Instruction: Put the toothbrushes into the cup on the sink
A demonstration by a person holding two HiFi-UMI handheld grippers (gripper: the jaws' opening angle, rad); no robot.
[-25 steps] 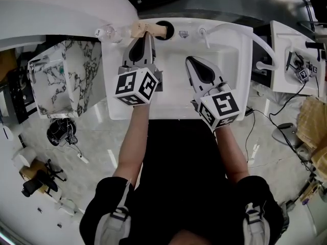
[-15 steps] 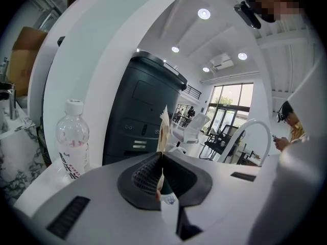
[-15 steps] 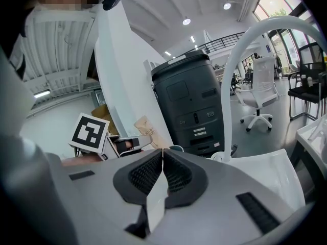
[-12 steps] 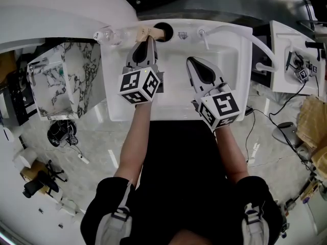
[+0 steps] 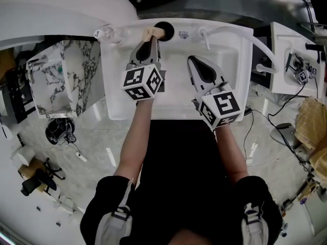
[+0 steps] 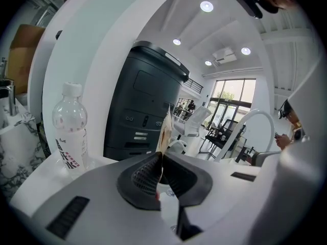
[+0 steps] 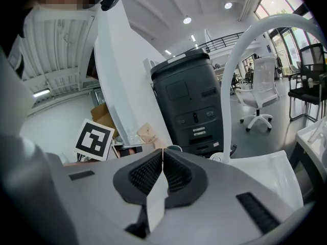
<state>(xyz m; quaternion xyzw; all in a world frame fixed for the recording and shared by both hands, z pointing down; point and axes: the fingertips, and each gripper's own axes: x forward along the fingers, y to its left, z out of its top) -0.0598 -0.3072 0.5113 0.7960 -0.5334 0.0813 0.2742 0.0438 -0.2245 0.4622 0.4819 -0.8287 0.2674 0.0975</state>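
One gripper, the right (image 5: 192, 61), hangs nearest the person over the sink (image 5: 240, 86), its jaws pressed together with nothing between them. Further out, the left gripper (image 5: 148, 41) is clamped on a thin tan toothbrush (image 5: 147, 33), which sticks out past its tips just beside the dark cup (image 5: 164, 30) on the back rim. A bottle (image 5: 108, 33) stands left of that. The brush looks carried but not yet dropped in; whether the cup already holds any cannot be told

Black shirt (image 5: 179, 188); grey left tongs (image 5: 151, 39), right tongs (image 5: 191, 60)
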